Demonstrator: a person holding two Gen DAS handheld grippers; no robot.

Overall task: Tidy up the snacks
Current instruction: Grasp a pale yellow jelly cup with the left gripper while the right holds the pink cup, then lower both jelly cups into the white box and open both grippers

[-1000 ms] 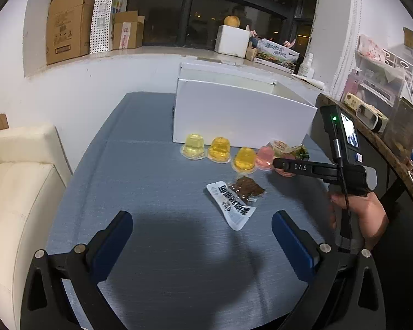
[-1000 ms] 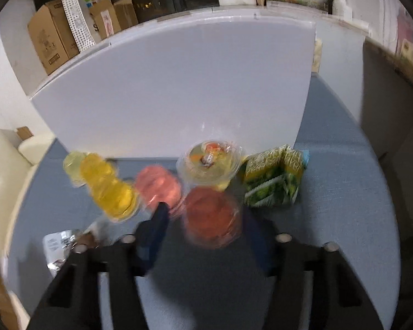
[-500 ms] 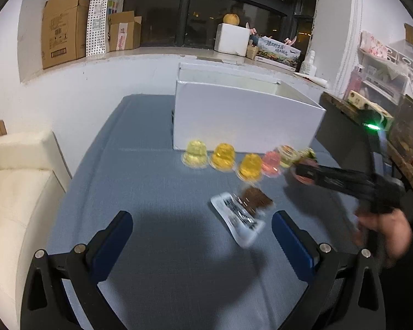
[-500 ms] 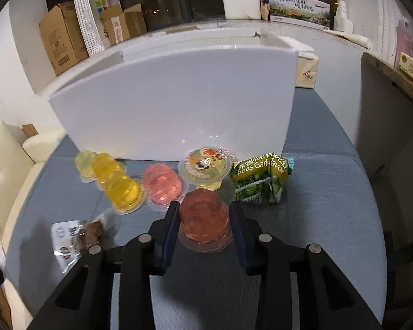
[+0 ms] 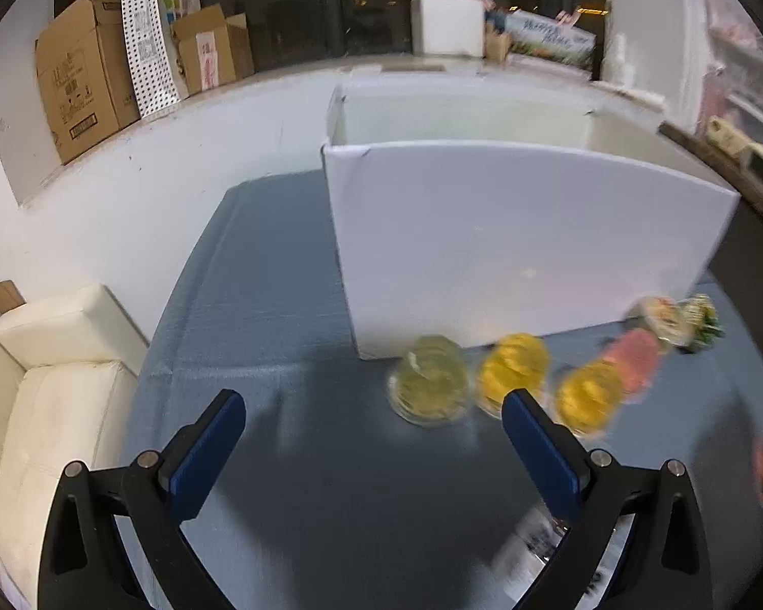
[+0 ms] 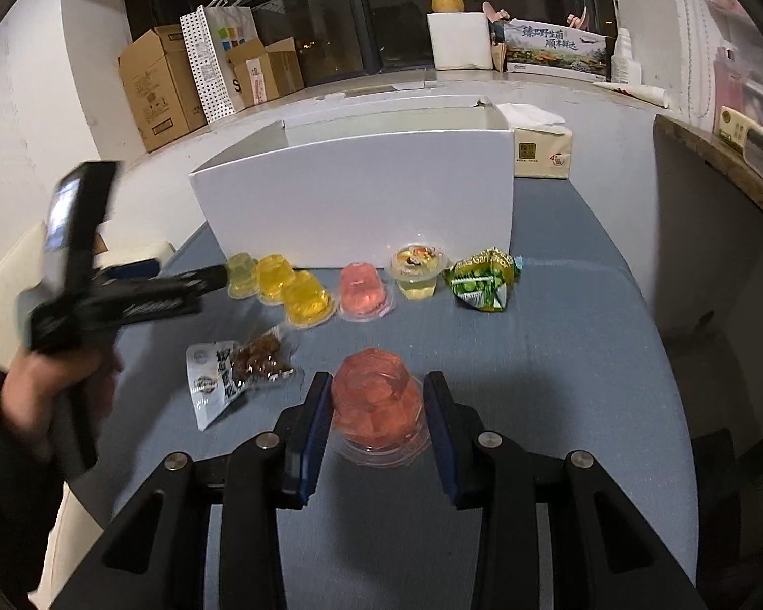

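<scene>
Blue pads of the left gripper (image 5: 374, 452) stand wide apart and hold nothing; it points at the pale yellow-green jelly cup (image 5: 429, 380) at the left end of the row before the white box (image 6: 361, 193). Its picture is blurred, so I judge it could come in off-line and knock that cup into the orange jelly cup (image 5: 514, 371) just beside it. Further right, the meat snack packet (image 6: 236, 373) lies flat; its print is too small to read. The right gripper (image 6: 376, 406) pinches the red jelly cup (image 6: 376, 401) between both pads, above the blue table (image 6: 559, 371). The cup is smooth and tapered, so it may slip out or deform if squeezed harder. Rightmost, the green pea bag (image 6: 483, 279) shows "Garl", and the carton on the sill (image 6: 554, 48) has Chinese writing.
</scene>
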